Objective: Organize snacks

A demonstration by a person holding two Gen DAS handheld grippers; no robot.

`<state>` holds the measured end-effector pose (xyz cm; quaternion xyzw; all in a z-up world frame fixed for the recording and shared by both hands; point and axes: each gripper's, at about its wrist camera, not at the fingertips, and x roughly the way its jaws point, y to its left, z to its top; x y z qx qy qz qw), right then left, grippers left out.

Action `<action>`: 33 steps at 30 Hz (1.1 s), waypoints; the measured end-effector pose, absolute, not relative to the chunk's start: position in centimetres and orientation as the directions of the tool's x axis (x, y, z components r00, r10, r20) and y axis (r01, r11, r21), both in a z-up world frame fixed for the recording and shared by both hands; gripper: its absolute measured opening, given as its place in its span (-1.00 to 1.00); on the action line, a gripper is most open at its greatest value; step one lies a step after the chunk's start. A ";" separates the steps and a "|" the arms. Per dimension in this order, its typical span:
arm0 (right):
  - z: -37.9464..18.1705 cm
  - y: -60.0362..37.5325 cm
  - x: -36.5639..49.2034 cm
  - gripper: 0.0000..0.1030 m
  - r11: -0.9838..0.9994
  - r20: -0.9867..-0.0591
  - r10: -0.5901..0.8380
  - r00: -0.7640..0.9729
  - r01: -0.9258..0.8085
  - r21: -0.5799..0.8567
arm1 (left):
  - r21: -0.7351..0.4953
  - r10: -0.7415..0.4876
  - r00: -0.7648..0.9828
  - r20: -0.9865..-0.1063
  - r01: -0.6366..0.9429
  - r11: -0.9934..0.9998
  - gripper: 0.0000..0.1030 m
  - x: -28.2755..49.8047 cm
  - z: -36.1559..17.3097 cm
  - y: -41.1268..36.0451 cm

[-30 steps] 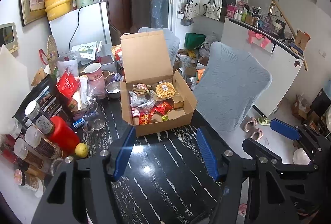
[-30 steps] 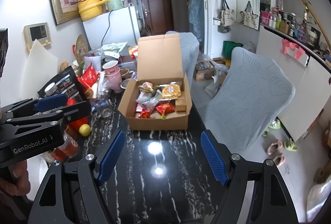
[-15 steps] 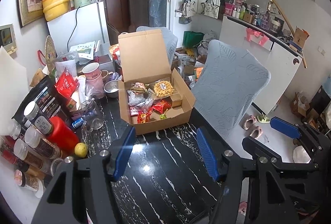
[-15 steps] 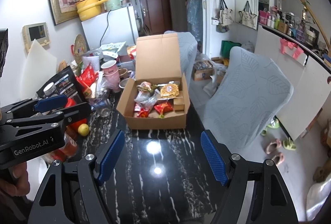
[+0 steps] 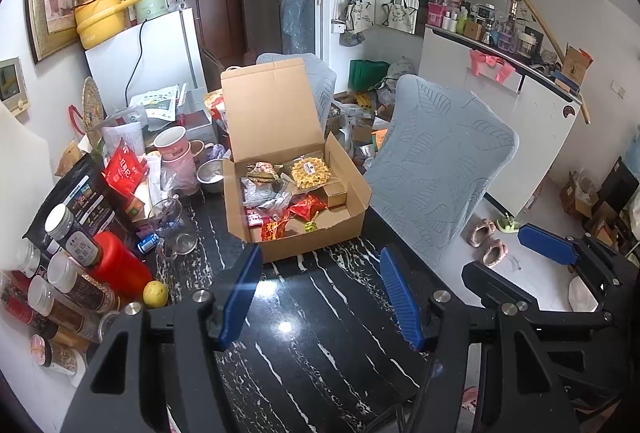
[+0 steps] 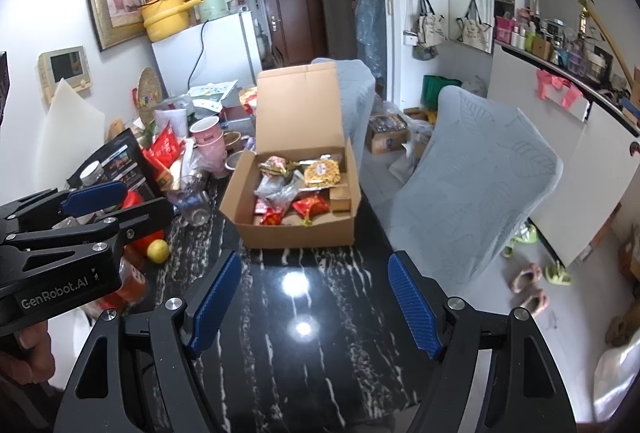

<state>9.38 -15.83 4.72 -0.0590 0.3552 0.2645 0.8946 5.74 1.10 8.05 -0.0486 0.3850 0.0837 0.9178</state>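
An open cardboard box (image 5: 312,245) stands on the black marble table with its lid upright. Inside lie several snacks: a waffle pack (image 5: 310,173), red packets (image 5: 308,205) and a small brown carton (image 5: 335,193). My left gripper (image 5: 320,259) hovers over the table just in front of the box, open, with nothing between its blue pads. My right gripper (image 6: 315,261) is also open and empty, a little further back from the same box (image 6: 300,235). Each gripper shows at the edge of the other's view: the right one (image 5: 548,249), the left one (image 6: 96,193).
Left of the box are spice jars (image 5: 70,237), a red bottle (image 5: 120,265), a lemon (image 5: 155,293), a glass jug (image 5: 170,225), pink mugs (image 5: 174,149) and snack bags (image 5: 124,169). A grey covered chair (image 5: 444,161) stands at the table's right edge. A hand (image 6: 28,353) holds the left gripper.
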 end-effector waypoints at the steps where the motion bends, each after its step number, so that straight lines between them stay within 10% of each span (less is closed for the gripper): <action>1: 4.7 -15.9 9.4 0.49 0.854 -0.667 0.431 0.608 -0.514 0.083 | -0.026 0.114 0.689 -0.716 -0.190 0.981 0.17 5.8 8.0 1.1; 33: 4.1 -15.5 10.6 0.49 0.875 -0.687 0.396 0.609 -0.477 0.081 | -0.045 0.070 0.686 -0.725 -0.148 0.988 0.17 7.3 7.7 1.4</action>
